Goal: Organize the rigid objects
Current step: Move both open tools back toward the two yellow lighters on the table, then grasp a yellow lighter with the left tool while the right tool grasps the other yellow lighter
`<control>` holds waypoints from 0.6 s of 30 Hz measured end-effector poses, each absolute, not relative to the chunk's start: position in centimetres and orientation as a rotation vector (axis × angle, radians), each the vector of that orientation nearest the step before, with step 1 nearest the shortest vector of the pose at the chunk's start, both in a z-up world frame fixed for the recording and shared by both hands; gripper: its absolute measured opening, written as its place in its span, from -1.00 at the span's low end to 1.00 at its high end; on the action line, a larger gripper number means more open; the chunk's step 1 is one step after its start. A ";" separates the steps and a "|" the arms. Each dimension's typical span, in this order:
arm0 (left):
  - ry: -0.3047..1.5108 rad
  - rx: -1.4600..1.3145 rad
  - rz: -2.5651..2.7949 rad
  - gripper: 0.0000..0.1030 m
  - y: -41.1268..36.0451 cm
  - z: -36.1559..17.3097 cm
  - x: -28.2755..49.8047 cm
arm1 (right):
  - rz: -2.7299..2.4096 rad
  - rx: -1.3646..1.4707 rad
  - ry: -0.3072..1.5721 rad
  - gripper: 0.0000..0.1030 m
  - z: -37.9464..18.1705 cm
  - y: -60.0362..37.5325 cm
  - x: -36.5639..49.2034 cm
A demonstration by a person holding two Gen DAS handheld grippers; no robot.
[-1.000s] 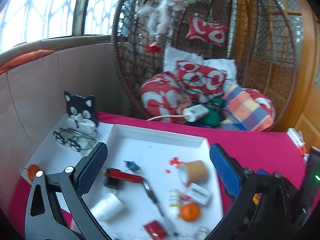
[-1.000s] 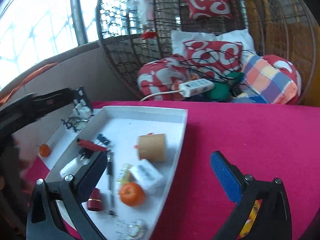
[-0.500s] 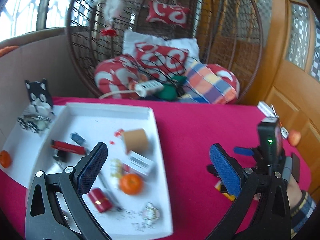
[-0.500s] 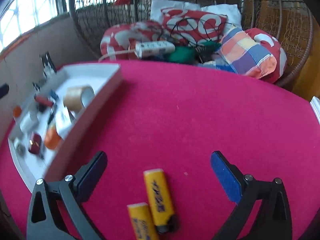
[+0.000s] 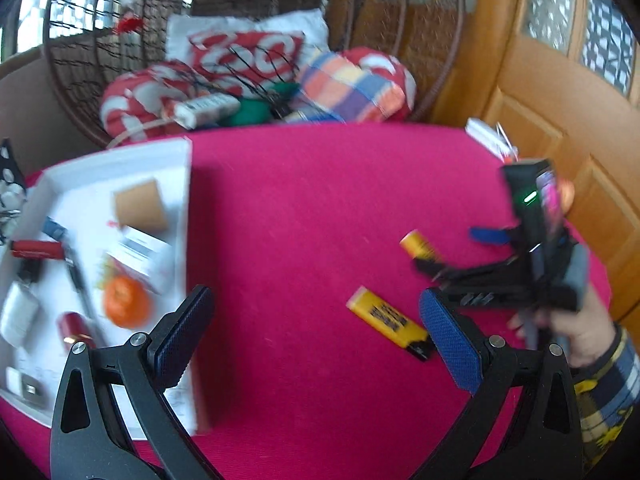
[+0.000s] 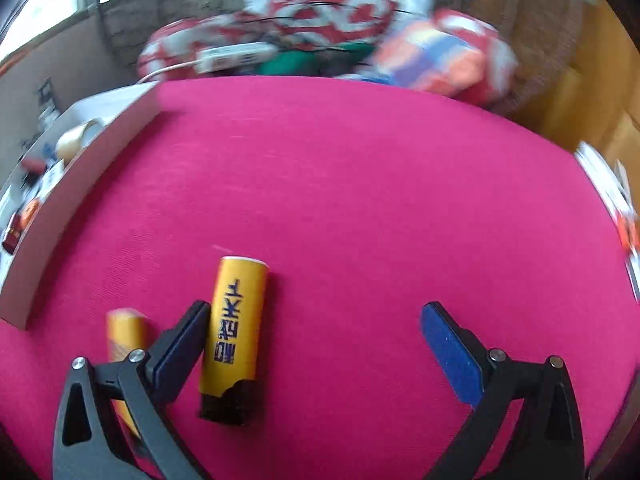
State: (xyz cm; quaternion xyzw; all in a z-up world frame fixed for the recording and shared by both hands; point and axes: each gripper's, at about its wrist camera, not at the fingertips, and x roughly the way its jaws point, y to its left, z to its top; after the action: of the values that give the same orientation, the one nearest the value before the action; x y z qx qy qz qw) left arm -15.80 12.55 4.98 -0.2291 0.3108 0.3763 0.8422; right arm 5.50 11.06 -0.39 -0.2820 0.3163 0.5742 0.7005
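Near the tabletop's right edge, a lighter (image 6: 234, 334) is framed between the right gripper's (image 6: 316, 340) spread jaws, apparently for pickup. A second lighter (image 6: 124, 344) lies just outside them. The left gripper (image 5: 316, 330) is held apart and empty beside the tray (image 5: 188, 184), the likely destination.

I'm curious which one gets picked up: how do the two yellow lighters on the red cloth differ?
The first lighter lies between the fingers of the open right claw; the second lighter lies outside it, to the left. In the right wrist view the first lighter shows whole, with blue print and a black end; the second lighter is half hidden behind a finger. Both are yellow, lie flat on the red cloth and sit outside the white tray.
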 end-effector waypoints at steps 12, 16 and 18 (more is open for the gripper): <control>0.885 -0.441 0.787 0.99 11.4 -1.0 -8.4 | 1.217 -0.512 0.752 1.00 -0.1 6.5 8.7; 0.901 -0.364 0.789 1.00 11.4 -0.8 -9.6 | 1.223 -0.499 0.761 1.00 -0.2 6.6 9.0; 0.916 -0.334 0.825 0.99 11.7 -0.7 -10.8 | 1.226 -0.488 0.766 1.00 -0.1 6.8 8.9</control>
State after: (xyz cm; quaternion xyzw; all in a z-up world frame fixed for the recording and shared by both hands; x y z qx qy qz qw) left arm -10.81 11.75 -0.71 -0.1557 0.4273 0.3849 0.8031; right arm 8.94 6.79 -0.12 -0.2211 0.3471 0.5554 0.7226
